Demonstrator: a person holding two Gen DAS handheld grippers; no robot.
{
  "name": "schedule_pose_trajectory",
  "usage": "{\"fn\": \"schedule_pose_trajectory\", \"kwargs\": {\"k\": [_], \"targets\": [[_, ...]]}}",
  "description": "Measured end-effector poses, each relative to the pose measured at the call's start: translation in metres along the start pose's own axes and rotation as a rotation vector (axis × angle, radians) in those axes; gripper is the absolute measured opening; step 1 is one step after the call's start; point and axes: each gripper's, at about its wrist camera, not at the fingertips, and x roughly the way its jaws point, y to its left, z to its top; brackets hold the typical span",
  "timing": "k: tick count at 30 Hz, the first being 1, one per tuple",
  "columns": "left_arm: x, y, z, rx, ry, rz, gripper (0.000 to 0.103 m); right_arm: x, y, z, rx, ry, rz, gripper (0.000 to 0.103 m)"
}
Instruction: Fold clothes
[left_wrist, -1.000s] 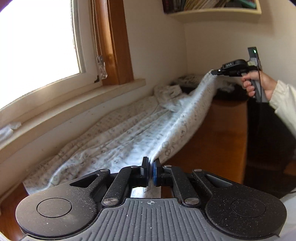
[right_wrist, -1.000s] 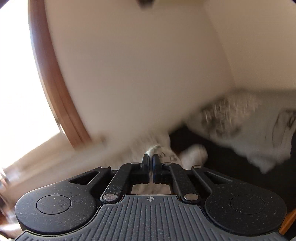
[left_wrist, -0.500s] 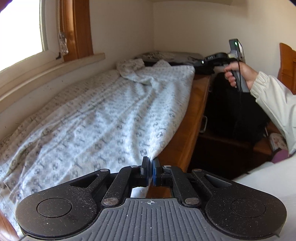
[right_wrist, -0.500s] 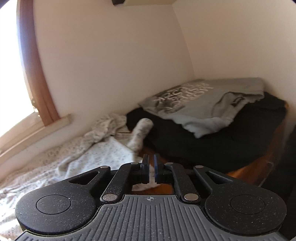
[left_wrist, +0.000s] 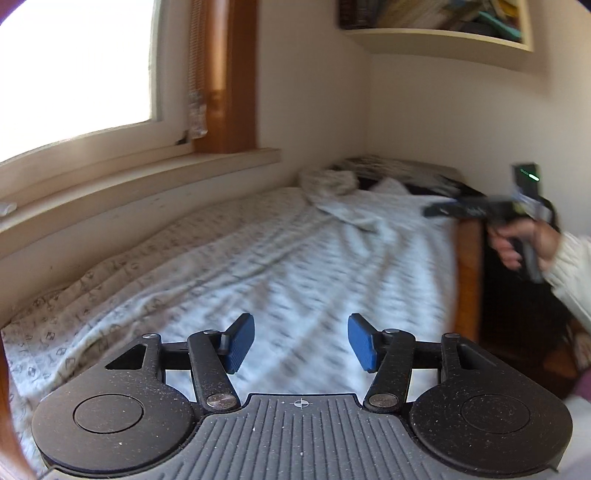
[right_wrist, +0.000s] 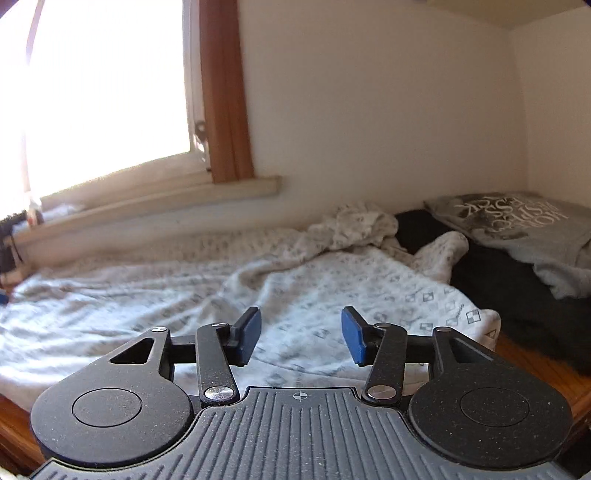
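The left hand-held gripper hovers over the near end of the patterned garment, jaws opening, blue pads apart with only cloth below. The right hand-held gripper is likewise opening above the garment's other end, nothing between its pads. The garment lies spread flat along the wooden table under the window sill. Beyond it sit a black garment and a grey printed shirt.

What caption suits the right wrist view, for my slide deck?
Right gripper, jaws opening and empty, above the patterned white garment spread on the wooden surface.
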Motion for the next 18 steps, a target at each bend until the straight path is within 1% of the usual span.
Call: {"fn": "schedule_pose_trajectory", "kwargs": {"k": [4,6,9,13,15,17,18], "targets": [[0.024,0.014,-0.002,-0.031,0.03,-0.002,0.06,0.005,-0.024,-0.007,0.038,0.031,-0.079,0.05],[0.024,0.017,-0.005,-0.052,0.05,-0.006,0.06,0.001,-0.033,-0.014,0.036,0.046,-0.098,0.048],[0.022,0.022,-0.009,-0.062,0.069,-0.011,0.063,-0.008,-0.034,-0.019,-0.003,0.053,-0.104,0.047],[0.023,0.028,-0.013,-0.083,0.111,-0.014,0.064,-0.008,-0.036,-0.018,-0.02,0.074,-0.133,0.047],[0.024,0.031,-0.013,-0.097,0.118,-0.002,0.069,-0.005,-0.037,-0.017,-0.022,0.083,-0.141,0.047],[0.024,0.031,-0.014,-0.09,0.139,-0.004,0.071,-0.004,-0.034,-0.014,-0.028,0.097,-0.16,0.047],[0.024,0.031,-0.015,-0.086,0.142,-0.002,0.071,-0.005,-0.031,-0.013,-0.025,0.083,-0.173,0.047]]}}
